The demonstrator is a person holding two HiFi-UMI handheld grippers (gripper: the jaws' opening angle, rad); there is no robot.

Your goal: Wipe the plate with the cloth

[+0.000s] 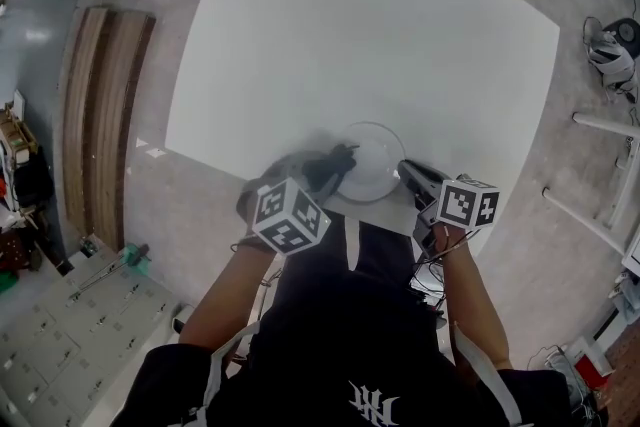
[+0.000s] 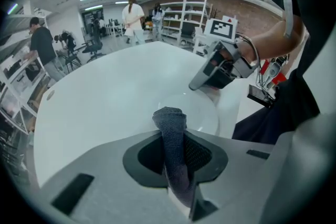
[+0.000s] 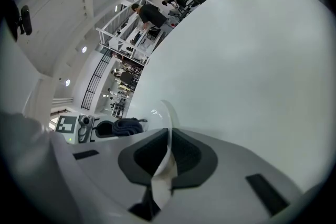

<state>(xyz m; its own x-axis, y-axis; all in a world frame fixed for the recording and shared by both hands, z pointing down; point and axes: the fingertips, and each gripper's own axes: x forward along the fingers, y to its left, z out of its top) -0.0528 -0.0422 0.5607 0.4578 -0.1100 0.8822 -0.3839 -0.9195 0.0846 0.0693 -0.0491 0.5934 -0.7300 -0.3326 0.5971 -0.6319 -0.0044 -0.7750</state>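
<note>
plate (image 1: 375, 155): flat on table (image 1: 350, 35), near its front edge | cloth (image 2: 170, 123): long axis along left gripper (image 1: 335, 165) jaws, clamped, tip pointing at plate | right gripper (image 1: 408, 175): pinches plate rim | head view: whole round plate; right gripper view: rim edge-on only

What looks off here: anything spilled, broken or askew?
Nothing stands out. The right gripper grips the rim of the plate near the edge of the table; the left gripper holds the cloth at the plate. No spill or damage shows.
</note>
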